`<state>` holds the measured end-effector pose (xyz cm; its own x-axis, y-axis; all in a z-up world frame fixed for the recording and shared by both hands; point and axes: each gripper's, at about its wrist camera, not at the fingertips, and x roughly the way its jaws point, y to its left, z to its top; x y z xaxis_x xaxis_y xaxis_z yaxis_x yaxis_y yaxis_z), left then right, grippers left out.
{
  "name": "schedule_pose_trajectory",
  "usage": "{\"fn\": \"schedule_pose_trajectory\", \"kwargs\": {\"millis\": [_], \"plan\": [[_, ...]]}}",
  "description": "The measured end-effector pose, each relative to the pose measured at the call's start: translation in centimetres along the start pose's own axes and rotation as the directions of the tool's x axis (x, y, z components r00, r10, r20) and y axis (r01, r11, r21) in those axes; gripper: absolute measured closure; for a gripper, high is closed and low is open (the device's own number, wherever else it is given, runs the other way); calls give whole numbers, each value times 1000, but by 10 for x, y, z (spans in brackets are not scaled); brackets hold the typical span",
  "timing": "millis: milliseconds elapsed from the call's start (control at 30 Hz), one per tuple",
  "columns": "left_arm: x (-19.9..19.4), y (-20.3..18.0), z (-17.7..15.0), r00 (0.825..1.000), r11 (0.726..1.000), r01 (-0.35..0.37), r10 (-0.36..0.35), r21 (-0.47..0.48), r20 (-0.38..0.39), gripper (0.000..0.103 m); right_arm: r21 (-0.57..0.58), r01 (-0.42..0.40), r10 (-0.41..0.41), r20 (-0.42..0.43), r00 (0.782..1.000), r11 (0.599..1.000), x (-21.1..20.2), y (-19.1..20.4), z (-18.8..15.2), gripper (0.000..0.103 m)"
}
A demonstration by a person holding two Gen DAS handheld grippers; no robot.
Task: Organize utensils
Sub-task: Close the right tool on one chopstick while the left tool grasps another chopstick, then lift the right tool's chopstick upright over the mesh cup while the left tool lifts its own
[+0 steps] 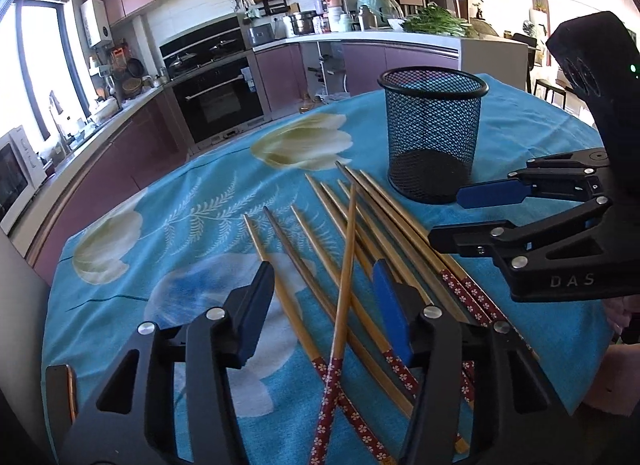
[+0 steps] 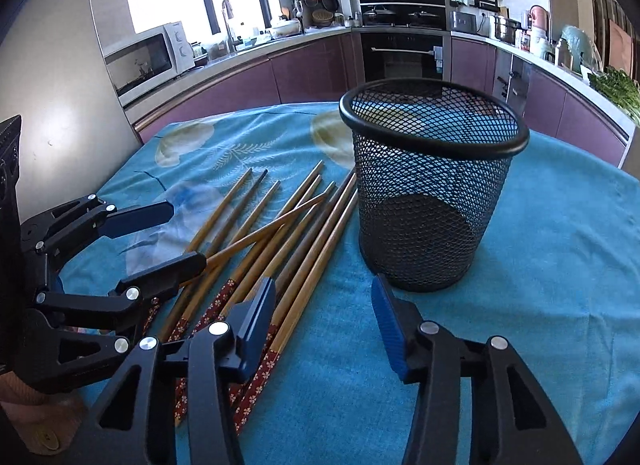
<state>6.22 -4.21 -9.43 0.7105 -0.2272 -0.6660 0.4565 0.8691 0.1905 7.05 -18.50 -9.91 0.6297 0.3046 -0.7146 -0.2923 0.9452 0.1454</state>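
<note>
Several wooden chopsticks (image 1: 320, 249) with red flowered handles lie side by side on the blue flowered tablecloth (image 1: 180, 205), one lying crossed over the others. An empty black mesh cup (image 1: 434, 137) stands upright just beyond them. My left gripper (image 1: 324, 281) is open, low over the chopsticks, with the crossed chopstick between its jaws. My right gripper (image 2: 324, 305) is open and empty in front of the mesh cup (image 2: 430, 185), just right of the chopsticks (image 2: 272, 233). The left gripper (image 2: 168, 233) shows at the left of the right wrist view, the right gripper (image 1: 460, 213) at the right of the left wrist view.
The table's far edge (image 2: 248, 111) faces kitchen counters with purple cabinets, an oven (image 1: 220, 101) and a microwave (image 2: 148, 57). A white wall (image 2: 52, 77) stands close on the left side of the table.
</note>
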Motion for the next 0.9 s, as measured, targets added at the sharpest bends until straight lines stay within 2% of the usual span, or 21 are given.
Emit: {"fn": "schedule_pose_trajectory", "kwargs": {"millis": [233,333,433,533,633,700,767,867,900], "plan": [[23,5,1,994,997,65,-67,-33,-89,84,3,3,-3,-46,999,1000,5,-3,0,63],[25,6,2,991,994,93,-97,-49,-95,90,-6,10,-10,-56,998,1000,7,-2,2,64],[27,7,3,988,993,108,-114,-56,-103,88,-32,35,-37,-77,996,999,9,0,3,67],[28,6,5,989,994,97,-101,-43,-109,85,-70,65,-71,-87,994,995,14,4,6,67],[31,5,9,987,993,110,-114,-43,-115,87,-75,72,-79,-89,993,995,19,5,11,68],[34,6,11,985,991,118,-124,-57,-122,94,-64,67,-73,-87,994,996,21,4,13,75],[35,8,11,983,989,125,-134,-77,-125,95,-45,58,-61,-84,995,997,22,2,13,81],[32,12,11,982,985,136,-148,-111,-113,95,6,17,-17,-84,996,1000,20,-4,13,95],[31,15,9,981,982,145,-159,-124,-108,95,20,13,-11,-80,997,1000,19,-6,12,96]]}}
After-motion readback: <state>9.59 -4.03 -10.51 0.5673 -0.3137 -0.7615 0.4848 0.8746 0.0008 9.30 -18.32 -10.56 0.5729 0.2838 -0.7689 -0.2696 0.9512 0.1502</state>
